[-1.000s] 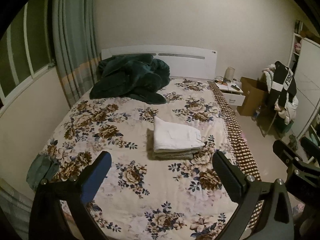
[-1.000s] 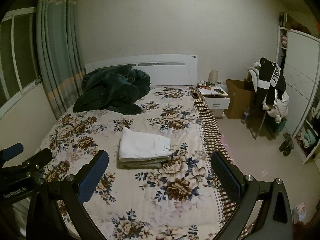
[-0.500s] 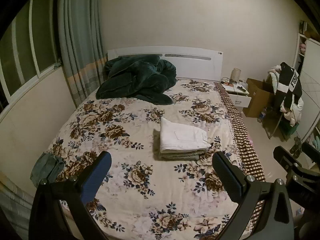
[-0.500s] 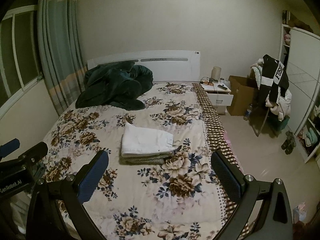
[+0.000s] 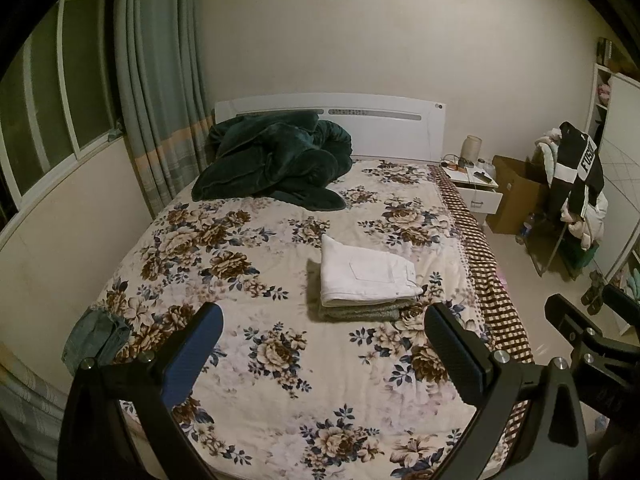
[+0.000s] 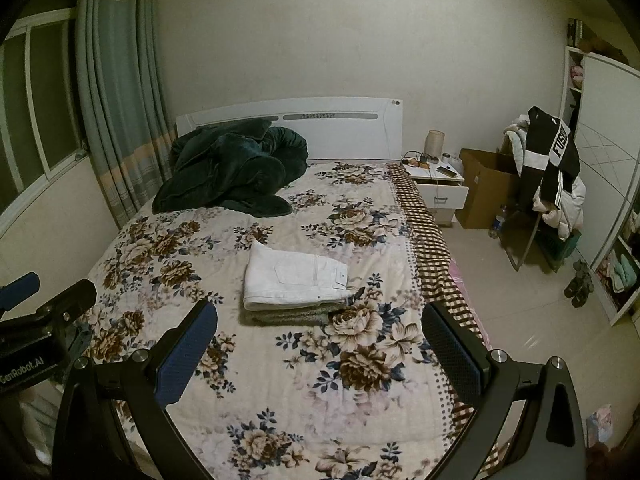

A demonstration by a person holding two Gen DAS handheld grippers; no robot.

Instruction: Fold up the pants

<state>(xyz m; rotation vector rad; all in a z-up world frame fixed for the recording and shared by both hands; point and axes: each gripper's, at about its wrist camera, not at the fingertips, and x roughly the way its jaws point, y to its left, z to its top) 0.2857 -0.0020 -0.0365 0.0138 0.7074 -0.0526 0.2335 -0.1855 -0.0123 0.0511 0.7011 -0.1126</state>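
**Folded pants at mid-bed, both grippers held clear**

Centrally on the floral bedspread (image 5: 248, 360) lie the white pants (image 5: 366, 276), folded into a flat rectangle with a back pocket facing up. They rest on top of a second folded garment, a grey-green one (image 5: 356, 312), whose edge shows along the near side of the stack. In the right wrist view the same white pants (image 6: 294, 278) sit left of centre, on the same grey-green layer.

Left gripper (image 5: 322, 354): fingers spread wide apart, nothing between them, held above the near part of the bed and well apart from the stack. Right gripper (image 6: 318, 350): likewise spread wide and empty, near the foot of the bed. Each tool appears at the edge of the other's view, the right one at the near right of the left wrist view, the left one at the near left of the right wrist view.

Far left, against the white headboard (image 5: 384, 128), lies a crumpled dark green blanket (image 5: 276, 164). A piece of blue denim (image 5: 94, 338) hangs at the near left edge of the bed. Right of the bed stand a white nightstand (image 6: 440, 188), a cardboard box (image 6: 484, 196) and a rack draped with a black-and-white jacket (image 6: 552, 160). Curtains (image 5: 160, 92) cover the far left corner beside the window.
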